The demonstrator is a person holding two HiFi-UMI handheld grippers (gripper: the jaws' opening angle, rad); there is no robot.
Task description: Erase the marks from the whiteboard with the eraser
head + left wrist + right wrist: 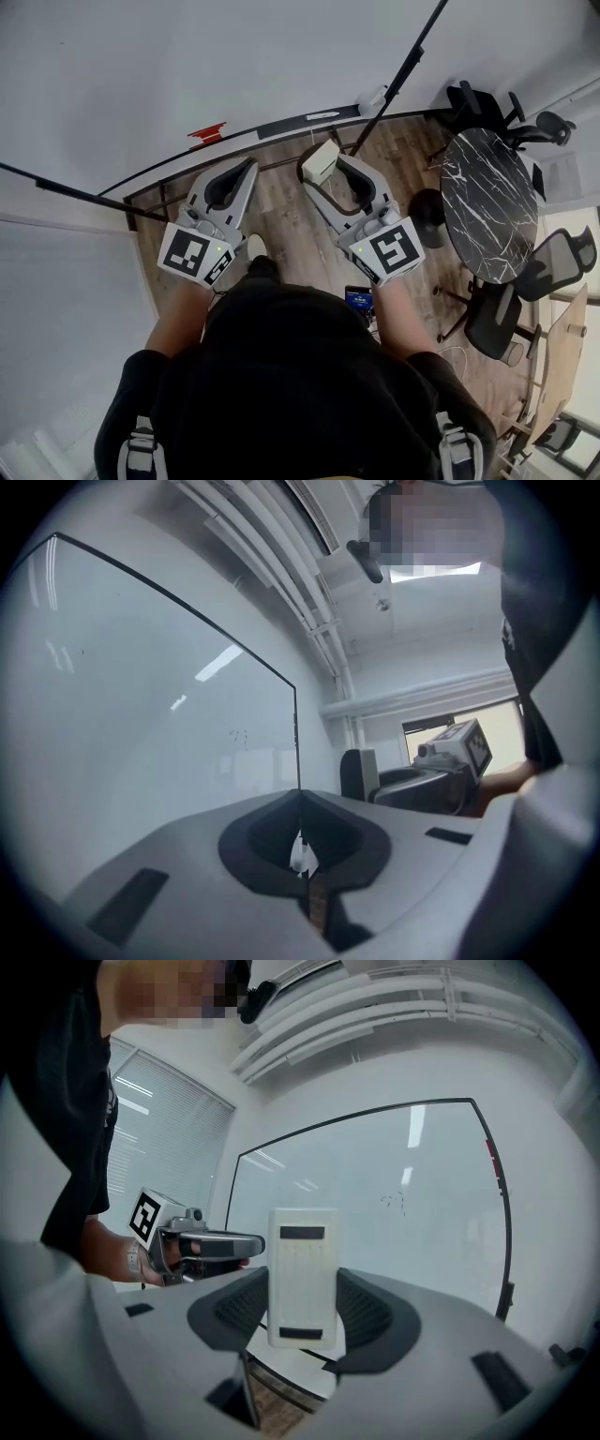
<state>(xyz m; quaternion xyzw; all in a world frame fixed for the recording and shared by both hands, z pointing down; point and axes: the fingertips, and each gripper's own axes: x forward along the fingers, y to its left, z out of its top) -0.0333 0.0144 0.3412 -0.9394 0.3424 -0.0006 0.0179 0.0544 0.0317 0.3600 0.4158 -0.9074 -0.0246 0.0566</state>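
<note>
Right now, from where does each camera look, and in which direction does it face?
Head view: on the person's head, facing steeply down at the left hand-held gripper and the right hand-held gripper; arms and torso show.
Left gripper view: on the left hand-held gripper, facing the whiteboard along its shut jaws.
Right gripper view: on the right one, facing the eraser in its jaws and the marks.
Shared: both gripper views show the whiteboard.

faint marks (394, 1202) on whiteboard (309, 1176), perhaps scribbles, too small to read, eraser (302, 1277) far face hidden
</note>
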